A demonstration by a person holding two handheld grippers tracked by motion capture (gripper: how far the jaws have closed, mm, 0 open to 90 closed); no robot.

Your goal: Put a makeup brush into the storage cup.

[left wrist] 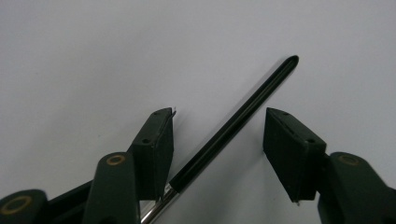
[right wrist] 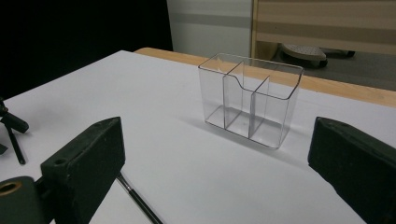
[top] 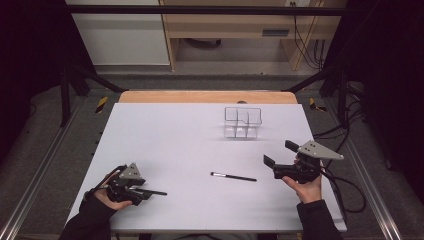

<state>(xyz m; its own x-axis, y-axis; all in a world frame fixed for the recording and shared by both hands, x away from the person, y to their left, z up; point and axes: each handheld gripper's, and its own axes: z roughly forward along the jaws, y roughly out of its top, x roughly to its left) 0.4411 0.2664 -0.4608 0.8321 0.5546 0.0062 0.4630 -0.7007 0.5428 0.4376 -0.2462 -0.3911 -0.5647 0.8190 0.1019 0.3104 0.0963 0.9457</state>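
Holding a claw in each hand, we sit at a white table [top: 165, 130]. The left claw [top: 150, 192] is low at the near left of the table, and its jaws are apart. A thin black stick [left wrist: 243, 116] lies on the table between those jaws. It looks like a brush or a pen, with a silver part near the claw. The jaws do not touch it yet.

The right claw [top: 277, 159] is up off the table at the right, and its jaws are wide apart too. It holds nothing. A second stick [top: 233, 176] lies flat in the middle of the table, between the two claws. A clear box [top: 243, 121] with little rooms inside stands at the far right part of the table.

We think the step now is to grab the stick with the left claw. To do it well, we should keep the claw low, get the stick in the middle of the pads, and squeeze slowly so that it does not roll away.

The left claw is near the front edge and the left edge, so we should lift the stick up and move it inward. The table is bare between us and the box, so there is lots of room to move.
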